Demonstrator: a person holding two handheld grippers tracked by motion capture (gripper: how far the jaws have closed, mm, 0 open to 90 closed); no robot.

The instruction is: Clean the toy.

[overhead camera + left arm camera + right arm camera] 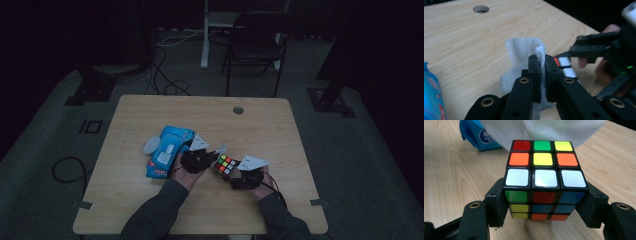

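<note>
A scrambled puzzle cube (543,178) with coloured stickers sits clamped between the jaws of my right gripper (544,202); from above the cube (225,165) lies just left of that gripper (235,176). My left gripper (542,67) is shut on a white wipe (524,53), which sticks up past the fingertips and hangs below them. In the high view the left gripper (214,155) holds the wipe (220,149) right beside the cube's upper left edge. A blurred white wipe (549,130) hangs just behind the cube in the right gripper view.
A blue wipes packet (167,150) lies on the wooden table (150,110) left of my left hand, with a pale lid (150,145) beside it. A cable hole (238,110) sits at the table's far side. A chair (255,45) stands beyond the table.
</note>
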